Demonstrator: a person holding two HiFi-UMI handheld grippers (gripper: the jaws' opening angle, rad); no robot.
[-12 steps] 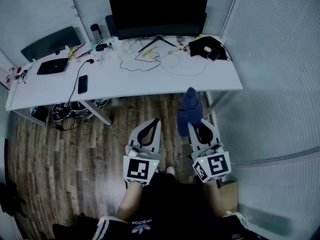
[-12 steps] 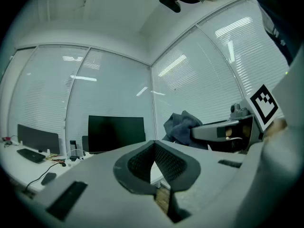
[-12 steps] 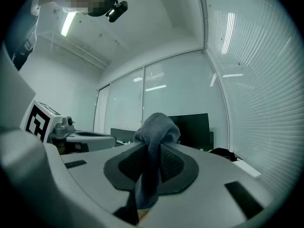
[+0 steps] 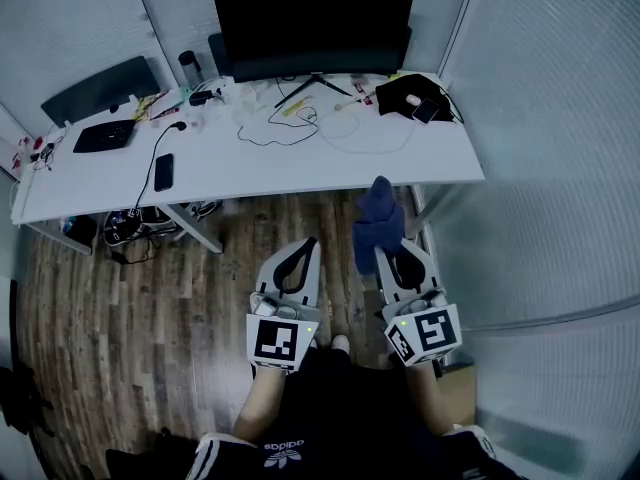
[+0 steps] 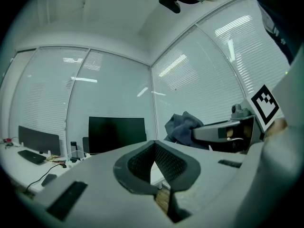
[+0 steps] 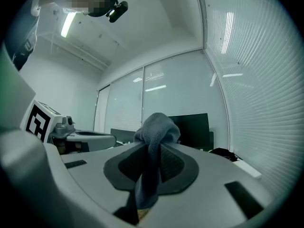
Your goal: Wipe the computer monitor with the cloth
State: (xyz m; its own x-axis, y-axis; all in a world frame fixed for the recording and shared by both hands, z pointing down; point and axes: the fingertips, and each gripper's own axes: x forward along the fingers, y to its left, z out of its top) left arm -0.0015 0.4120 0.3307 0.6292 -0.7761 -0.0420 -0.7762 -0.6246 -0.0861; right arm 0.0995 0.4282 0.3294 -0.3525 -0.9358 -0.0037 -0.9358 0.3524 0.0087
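Desk [image 4: 300,163], white and long, carries the black monitor [image 4: 313,23] upright at its back edge. Well short of it, over the wood floor [image 4: 120,308], the right gripper [image 4: 388,256] clamps the blue cloth [image 4: 377,216], which bunches above its jaws. The left gripper [image 4: 306,243] beside it has its jaws pressed together on nothing.

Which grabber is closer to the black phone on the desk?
Left. The left gripper is in front of the desk, down and to the right of the phone. The right gripper, clamping the cloth, sits farther right.
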